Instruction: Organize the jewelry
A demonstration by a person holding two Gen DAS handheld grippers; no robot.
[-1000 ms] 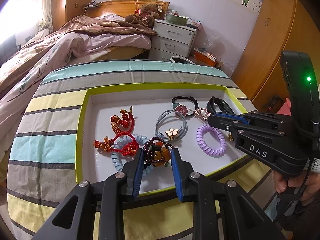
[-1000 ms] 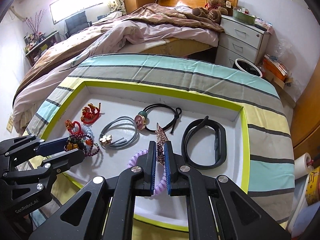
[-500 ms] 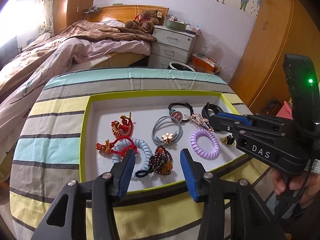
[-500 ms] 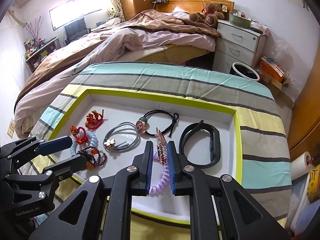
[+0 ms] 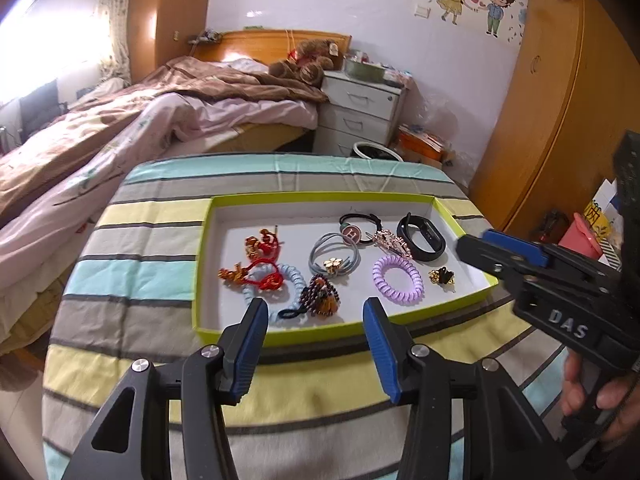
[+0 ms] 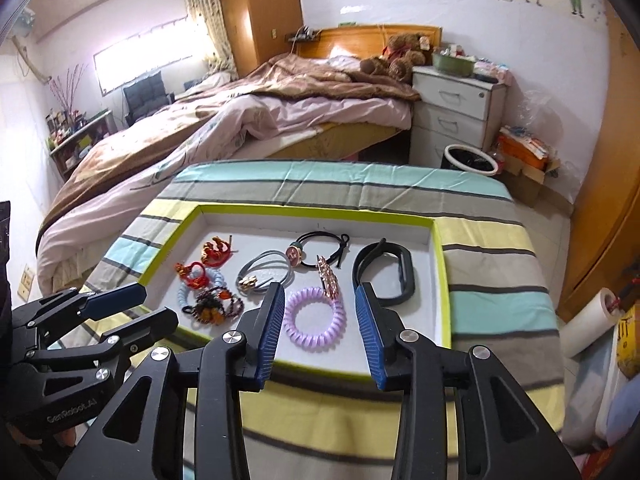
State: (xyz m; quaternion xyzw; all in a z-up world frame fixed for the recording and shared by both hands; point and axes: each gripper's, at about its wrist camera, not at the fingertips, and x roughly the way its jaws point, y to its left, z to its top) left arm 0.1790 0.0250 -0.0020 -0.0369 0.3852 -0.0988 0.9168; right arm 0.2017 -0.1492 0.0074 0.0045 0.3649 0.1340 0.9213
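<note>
Both pairs of tongs are loose now: the left gripper [image 5: 316, 320] has its jaws parted with nothing in them, having just been opening, and it hangs over the near rim of the tray [image 5: 304, 338]. The right gripper [image 6: 318, 308] is released as well, its jaws having just spread wide, nothing pinched, poised above the tray's near edge with the purple coil hair tie [image 6: 315, 318] lying flat on the tray floor framed between its blue pads [image 6: 267, 332]. Just beyond that coil, deeper into the tray, rests the rose-gold hair clip [image 6: 327, 278], and past it the black hair tie with the round charm [image 6: 316, 249]. Toward the tray's right wall sits the black wristband [image 6: 384, 276]. In the tray's near left part lies the beaded bracelet [image 5: 320, 295], touching the pale blue coil tie [image 5: 280, 280], with the red cord bracelets [image 5: 260, 256] farther in. The grey hair tie with a flower [image 5: 334, 258] sits mid-tray. The tray lies on a striped cloth [image 5: 136, 276].
</note>
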